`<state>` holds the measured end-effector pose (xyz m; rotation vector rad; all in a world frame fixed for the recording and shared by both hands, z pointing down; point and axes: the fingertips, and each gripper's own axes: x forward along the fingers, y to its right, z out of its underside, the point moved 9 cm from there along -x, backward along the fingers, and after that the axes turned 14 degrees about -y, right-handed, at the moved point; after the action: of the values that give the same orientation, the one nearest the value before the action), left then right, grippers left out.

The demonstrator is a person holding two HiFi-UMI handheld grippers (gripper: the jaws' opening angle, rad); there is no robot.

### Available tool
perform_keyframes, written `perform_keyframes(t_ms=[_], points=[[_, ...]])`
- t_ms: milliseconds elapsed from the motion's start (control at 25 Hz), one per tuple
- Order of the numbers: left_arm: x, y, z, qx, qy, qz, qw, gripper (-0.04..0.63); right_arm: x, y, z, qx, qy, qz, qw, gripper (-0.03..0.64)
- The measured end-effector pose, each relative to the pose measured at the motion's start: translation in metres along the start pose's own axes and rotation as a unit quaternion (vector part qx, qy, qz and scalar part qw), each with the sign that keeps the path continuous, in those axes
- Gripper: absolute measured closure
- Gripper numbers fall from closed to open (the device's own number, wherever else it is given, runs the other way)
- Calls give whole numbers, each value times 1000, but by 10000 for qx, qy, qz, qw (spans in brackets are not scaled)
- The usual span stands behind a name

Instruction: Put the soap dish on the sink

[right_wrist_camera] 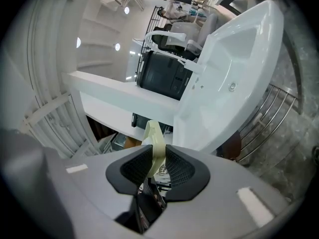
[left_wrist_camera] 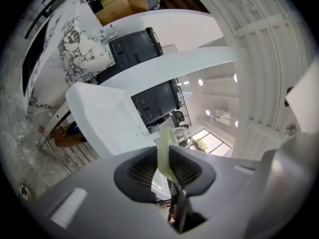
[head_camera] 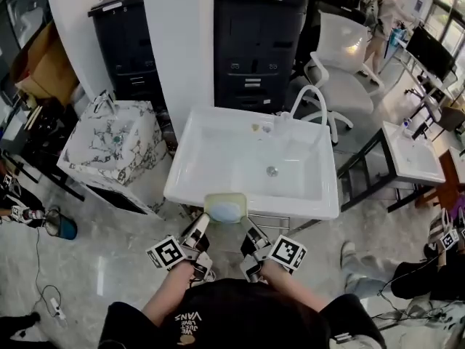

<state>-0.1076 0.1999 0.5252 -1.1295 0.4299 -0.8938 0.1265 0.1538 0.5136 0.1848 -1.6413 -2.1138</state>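
While I've got both hands on this thing, here's how it looks from my end.

**Head view:** the soap dish, pale green with something bluish in it, is right at the front lip of the white sink, roughly in line with the drain. The left gripper has one side and the right gripper the other. My guess is the two-sided hold keeps it flat so the contents don't slide out. From up here I can't tell if it's resting on the lip or just above it.

**Left gripper view:** the pads are clenched on a thin pale green rim, which the head view is too far off to confirm. It also catches the marble-patterned basin off to the side.

**Right gripper view:** same deal, jaws pinched on the dish's edge. This view shows the metal frame under the sink plainly. Neither gripper view shows what's in the dish; only the head view does. I'd say it's not let go yet.
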Motion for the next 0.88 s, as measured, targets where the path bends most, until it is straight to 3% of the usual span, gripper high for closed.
perform_keyframes(t_ms=[400, 720, 880], points=[[-18, -21, -47, 199, -620, 235, 9976, 468, 35, -13, 31, 175, 483, 193, 9985, 538], [11, -25, -59, 48, -688, 382, 9969, 468, 43, -5, 9, 249, 611, 266, 9975, 538], [28, -30, -72, 87, -699, 258, 9972, 468, 52, 0, -15, 247, 548, 259, 9979, 538]])
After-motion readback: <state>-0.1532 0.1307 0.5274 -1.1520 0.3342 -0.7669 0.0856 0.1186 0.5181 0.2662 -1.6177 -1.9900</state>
